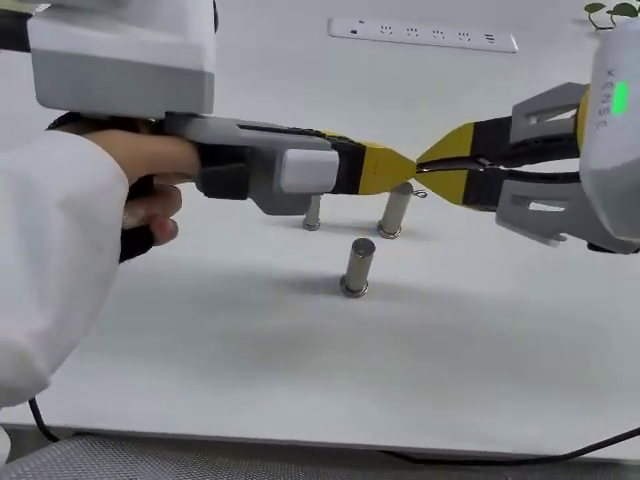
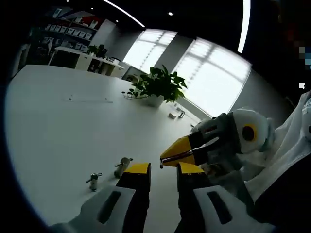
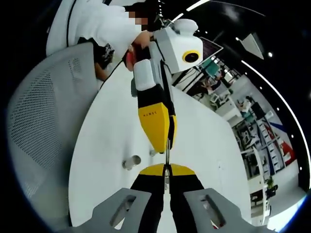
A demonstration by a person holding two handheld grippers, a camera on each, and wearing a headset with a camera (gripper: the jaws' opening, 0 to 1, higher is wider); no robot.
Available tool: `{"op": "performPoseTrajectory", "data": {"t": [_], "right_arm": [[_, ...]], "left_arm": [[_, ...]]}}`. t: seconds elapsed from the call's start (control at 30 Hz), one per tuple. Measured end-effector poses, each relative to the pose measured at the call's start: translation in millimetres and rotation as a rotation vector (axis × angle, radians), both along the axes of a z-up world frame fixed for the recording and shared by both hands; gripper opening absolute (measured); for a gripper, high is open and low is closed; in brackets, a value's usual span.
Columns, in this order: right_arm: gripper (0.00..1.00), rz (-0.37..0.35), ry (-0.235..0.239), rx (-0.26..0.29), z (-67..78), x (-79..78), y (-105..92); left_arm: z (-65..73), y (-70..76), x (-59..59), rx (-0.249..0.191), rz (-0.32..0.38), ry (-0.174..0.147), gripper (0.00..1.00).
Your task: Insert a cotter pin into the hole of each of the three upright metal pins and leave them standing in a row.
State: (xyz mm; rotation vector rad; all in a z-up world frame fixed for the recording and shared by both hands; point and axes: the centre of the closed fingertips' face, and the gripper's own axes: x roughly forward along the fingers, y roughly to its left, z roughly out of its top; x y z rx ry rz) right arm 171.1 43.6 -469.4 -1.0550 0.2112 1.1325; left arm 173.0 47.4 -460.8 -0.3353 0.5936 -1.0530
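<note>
Right gripper view shows right gripper (image 3: 166, 175) jaws clamped on a cotter pin (image 3: 167, 158); left gripper (image 2: 164, 169) jaws apart.

R gripper (image 3: 166, 171) is rising from 6 o'clock, its yellow jaws pressing together on a thin cotter pin (image 3: 167, 158) that's poking toward 12. L gripper (image 3: 168, 141) is reaching in from 12, its yellow nose almost meeting the pin's top. It's showing edge-on, so the jaw gap can't be read. A hand (image 3: 132, 51) is gripping its white body at approx 11. On the white table (image 3: 204, 141) a metal pin (image 3: 131, 162) is sitting at 9 o'clock of the jaws, w/ a smaller one (image 3: 153, 153) just beside the nose. Mesh chair (image 3: 39, 121) is filling the 9 o'clock edge.
</note>
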Motion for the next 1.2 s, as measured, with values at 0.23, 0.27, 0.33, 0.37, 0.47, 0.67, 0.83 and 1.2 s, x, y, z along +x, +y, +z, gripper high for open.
{"op": "performPoseTrajectory", "data": {"t": [0.23,0.27,0.33,0.37,0.47,0.67,0.83,1.2], "right_arm": [[0.00,0.005,-0.014,-0.005,2.7,-3.5,1.4],[0.00,0.003,-0.014,-0.001,3.2,-3.6,2.0],[0.00,0.002,-0.013,0.001,3.0,-3.3,1.1],[0.00,0.002,-0.015,0.002,3.6,-3.3,0.8],[0.00,-0.001,-0.017,0.003,4.0,-2.3,0.0],[0.00,-0.003,-0.020,0.008,4.0,-1.9,0.0],[0.00,-0.004,-0.024,0.011,5.1,-2.4,-0.3],[0.00,0.002,-0.028,0.007,5.9,-4.0,0.1]], "left_arm": [[-4.0,-5.7,3.8,0.006,-0.003,0.002,0.10],[-4.2,-5.1,5.4,0.010,0.005,-0.005,0.09],[-4.5,-5.1,6.1,0.007,0.003,0.001,0.06],[-4.3,-5.7,5.6,0.000,-0.001,0.010,0.05],[-4.5,-5.6,5.2,0.004,-0.005,0.009,0.04],[-4.8,-7.3,4.1,0.002,-0.016,0.013,0.02],[-2.1,-8.2,4.2,-0.011,-0.016,0.010,0.01],[-0.2,-8.4,0.1,0.013,-0.035,-0.041,0.00]]}}
